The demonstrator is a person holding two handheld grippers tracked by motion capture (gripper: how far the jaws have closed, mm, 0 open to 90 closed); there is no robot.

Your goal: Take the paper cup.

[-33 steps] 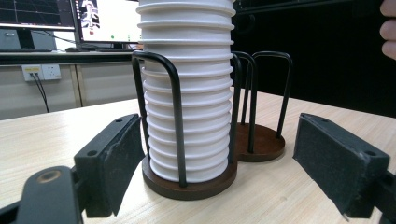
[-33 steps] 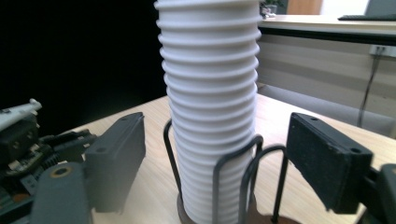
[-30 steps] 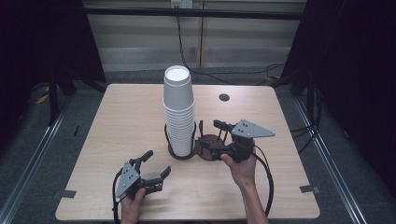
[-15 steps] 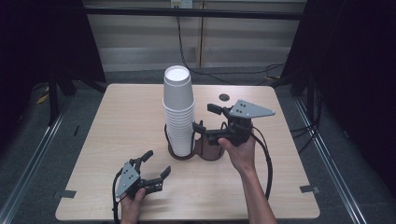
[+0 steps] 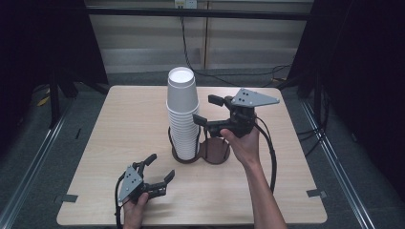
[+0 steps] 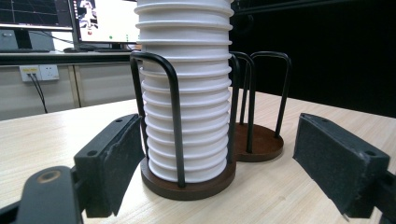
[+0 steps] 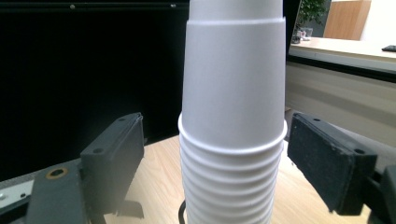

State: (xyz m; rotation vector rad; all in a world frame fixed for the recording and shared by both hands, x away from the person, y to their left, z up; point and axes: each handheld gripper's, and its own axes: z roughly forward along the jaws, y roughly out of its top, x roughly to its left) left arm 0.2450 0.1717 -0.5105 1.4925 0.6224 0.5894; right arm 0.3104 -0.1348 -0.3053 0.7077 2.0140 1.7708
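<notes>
High view looking down over the table [image 5: 119, 119], both gripper views low and close, all sharing the cup stack [image 5: 182, 114].

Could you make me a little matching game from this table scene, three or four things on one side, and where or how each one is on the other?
Things:
1. cup stack
2. empty holder ring
3. left gripper
4. right gripper

States:
A. low over the table's near edge, jaws open, nothing between them
B. raised beside the top cups, jaws open
C. white, standing in a wire holder
D. brown base with nothing on it

Pairs: 1-C, 2-D, 3-A, 4-B
</notes>
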